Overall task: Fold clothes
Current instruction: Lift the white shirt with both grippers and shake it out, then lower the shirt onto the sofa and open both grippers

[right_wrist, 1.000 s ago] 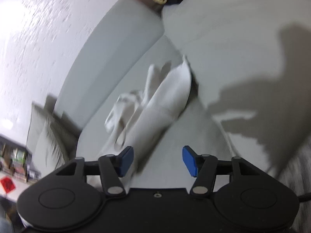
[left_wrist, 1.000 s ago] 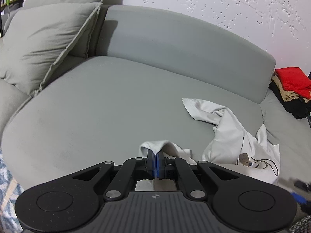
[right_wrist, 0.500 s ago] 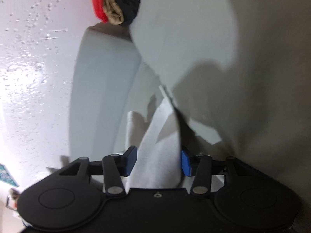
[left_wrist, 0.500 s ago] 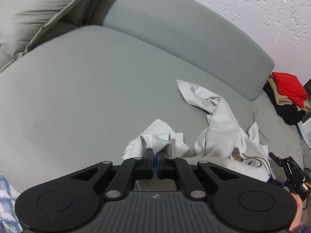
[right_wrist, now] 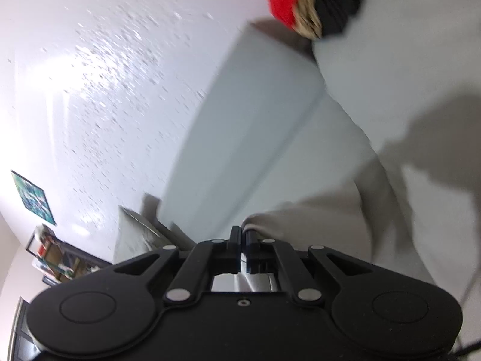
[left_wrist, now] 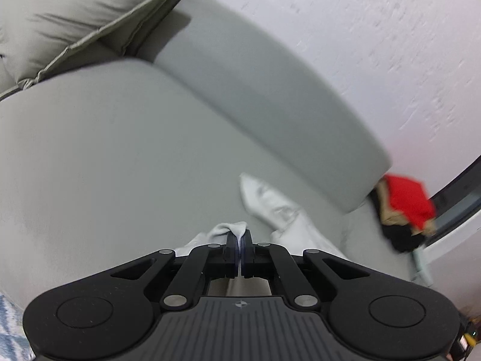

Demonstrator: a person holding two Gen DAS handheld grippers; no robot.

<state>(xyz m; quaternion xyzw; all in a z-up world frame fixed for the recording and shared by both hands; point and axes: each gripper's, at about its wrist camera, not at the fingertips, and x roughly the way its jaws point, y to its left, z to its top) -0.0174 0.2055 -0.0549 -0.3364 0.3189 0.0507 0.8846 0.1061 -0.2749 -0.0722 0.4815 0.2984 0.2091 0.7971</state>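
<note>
Both grippers pinch the white garment [left_wrist: 276, 210] — left gripper [left_wrist: 240, 242] clamped on a bunched edge, right gripper [right_wrist: 243, 234] likewise. Garment crumpled on the sofa [left_wrist: 120, 150], folding unfinished. Folded stack [left_wrist: 405, 207] at 3 o'clock.

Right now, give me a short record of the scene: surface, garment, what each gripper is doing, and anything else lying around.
surface: grey sofa seat
garment: white garment, crumpled, partly on the seat
left gripper: shut on a bunched edge of the garment
right gripper: shut on pale cloth, apparently the same garment
other clothes: stack with red top layer at the sofa's far end
cushion: grey cushion, back left
</note>
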